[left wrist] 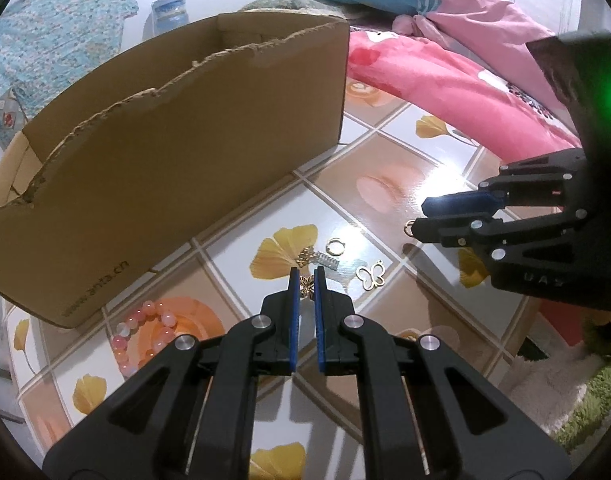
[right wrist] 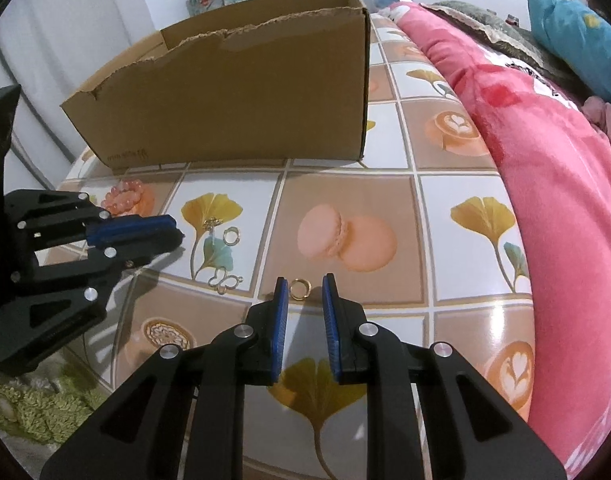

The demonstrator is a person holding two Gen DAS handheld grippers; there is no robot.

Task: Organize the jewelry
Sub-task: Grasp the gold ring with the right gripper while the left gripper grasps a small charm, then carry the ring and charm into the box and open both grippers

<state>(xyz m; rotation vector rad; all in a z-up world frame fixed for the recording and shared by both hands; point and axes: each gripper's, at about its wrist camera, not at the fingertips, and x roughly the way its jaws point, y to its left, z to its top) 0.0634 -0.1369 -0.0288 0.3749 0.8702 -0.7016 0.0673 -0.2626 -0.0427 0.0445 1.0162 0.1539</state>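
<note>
We are holding the left gripper (left wrist: 307,280) low over the tiled, ginkgo-printed tabletop (left wrist: 389,152), its blue pads drawn nearly together on a small gold filigree charm (left wrist: 306,290) pinched at the fingertips. Just ahead of those tips, a second gold filigree piece (left wrist: 305,258) and a small clear ridged clasp (left wrist: 328,261) are lying together, with a thin gold open ring (left wrist: 336,247) a little further ahead and to the right. A flat gold butterfly-outline charm (left wrist: 372,275) is lying just right of the tips. Near the left finger, a pink and white beaded bracelet (left wrist: 145,336) is resting against the foot of the torn brown cardboard box (left wrist: 177,184), which is standing ahead and to the left.

We are keeping the right gripper (right wrist: 304,286) partly open, gripping nothing; a small gold ring (right wrist: 298,289) is lying on the tabletop between its fingertips, closer to the left pad, though we cannot tell whether that pad is touching it. The box is standing well ahead of this gripper, and a pink quilt (right wrist: 545,200) is bunching along its right.
</note>
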